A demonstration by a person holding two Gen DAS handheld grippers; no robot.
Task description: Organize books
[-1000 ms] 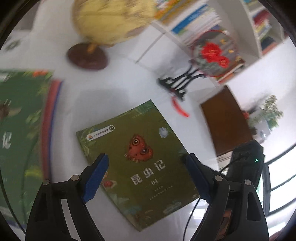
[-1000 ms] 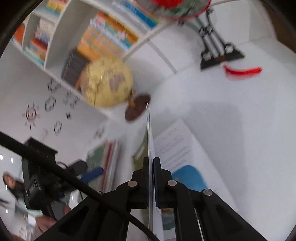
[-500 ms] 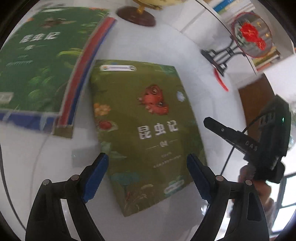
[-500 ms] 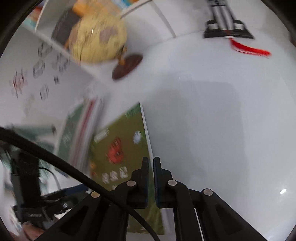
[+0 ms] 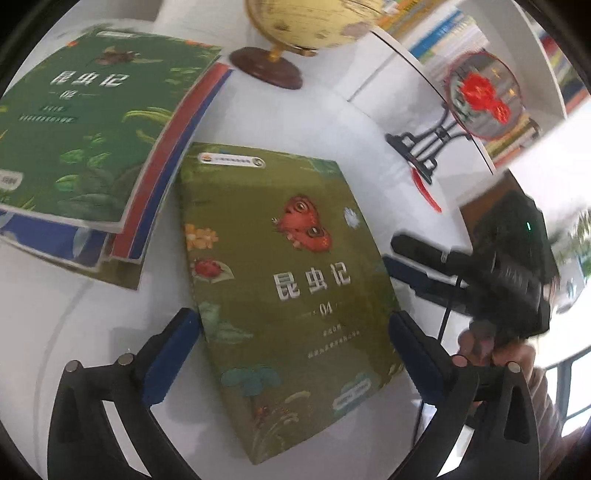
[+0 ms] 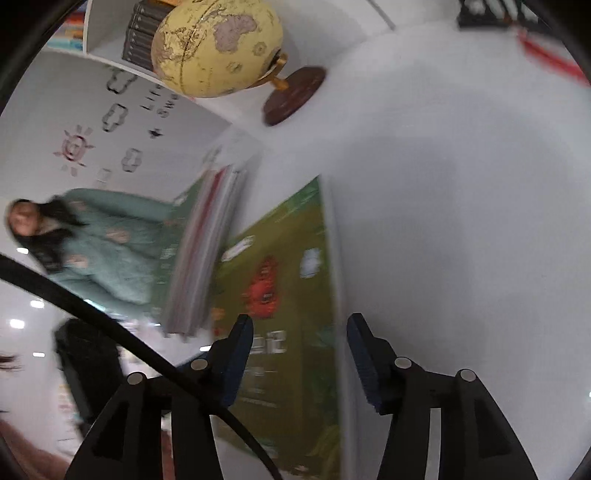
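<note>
Left gripper [image 5: 291, 354]: jaws opening and spread wide, straddling the lower part of the olive book [image 5: 284, 288], pads apart from its long edges, nothing clamped. Right gripper [image 6: 299, 354]: jaws opening, part-way apart, pads not pressing anything; the book's white page edge [image 6: 334, 280] runs up between them in the right wrist view.

Largest to smallest:

- White table [image 5: 332, 122]: carries everything; bare to the right of the book.
- Stack of books [image 5: 85, 122]: lies up and left of the olive book, dark green cover on top, red and blue covers stepped out beneath; lower right corner touching or just beside the olive book's top left corner, cannot tell which.
- Olive book: flat, front cover up, moth picture uppermost. Long axis runs away from the left gripper, leaning slightly left toward the stack. Near short edge sits below the left fingertips.
- Globe [image 5: 310, 26]: beyond the stack, well apart from both tools.
- Black stand with a round fan [image 5: 476, 99]: far right, clear of the work.

Judgement: appears just laid down and let go. Left gripper nearer and square across the width; next move likely a slide up and left along the long axis onto the stack. Risk: thin cover buckling if pinched across the width.
</note>
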